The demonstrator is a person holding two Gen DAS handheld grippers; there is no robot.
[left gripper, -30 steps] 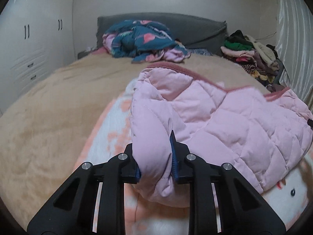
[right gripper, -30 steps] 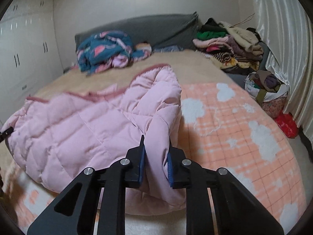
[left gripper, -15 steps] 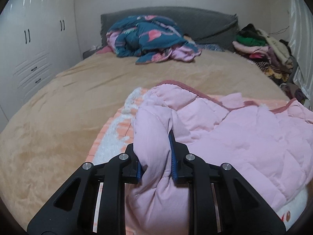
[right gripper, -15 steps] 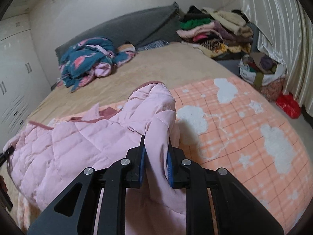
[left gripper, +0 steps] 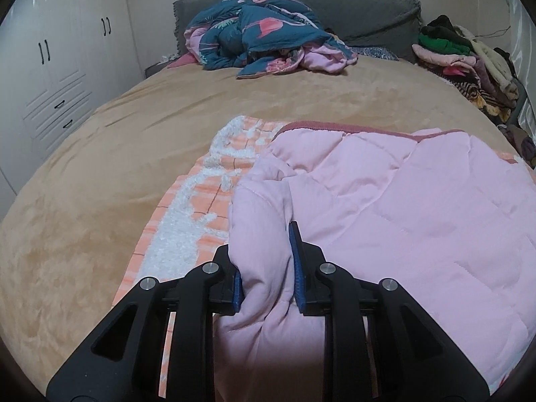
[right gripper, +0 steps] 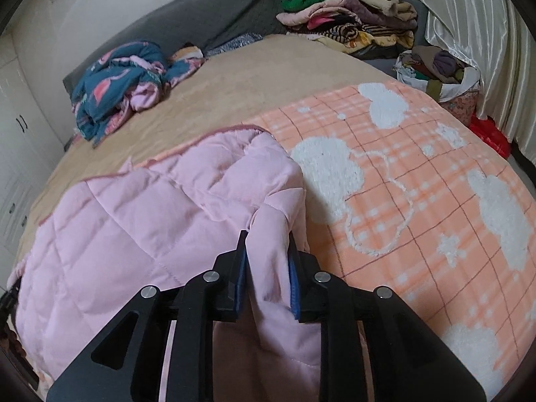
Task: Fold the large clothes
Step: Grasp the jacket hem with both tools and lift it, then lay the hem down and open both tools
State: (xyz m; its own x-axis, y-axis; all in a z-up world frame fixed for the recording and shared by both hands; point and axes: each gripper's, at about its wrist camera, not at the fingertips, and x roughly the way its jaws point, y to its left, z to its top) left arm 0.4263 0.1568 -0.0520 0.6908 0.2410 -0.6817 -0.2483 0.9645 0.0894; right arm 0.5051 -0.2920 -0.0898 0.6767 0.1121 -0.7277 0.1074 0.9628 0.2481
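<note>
A pink quilted jacket (left gripper: 385, 207) lies spread on an orange and white checked blanket (left gripper: 187, 231) on the bed. My left gripper (left gripper: 266, 261) is shut on a thick fold at the jacket's left edge. In the right wrist view the same jacket (right gripper: 134, 221) spreads to the left, and my right gripper (right gripper: 268, 261) is shut on a fold at its right edge. The blanket (right gripper: 418, 181) lies bare to the right of it.
A tan bed cover (left gripper: 117, 154) stretches to a grey headboard (left gripper: 361, 16). A crumpled teal and pink quilt (left gripper: 261, 33) lies near it. A pile of clothes (right gripper: 355, 16) and a full bag (right gripper: 435, 70) stand at the right. White wardrobes (left gripper: 57, 60) line the left.
Both grippers have pulled the jacket towards the near edge of the bed, holding their folds. The jacket's far hem has dropped lower and it lies flatter.
</note>
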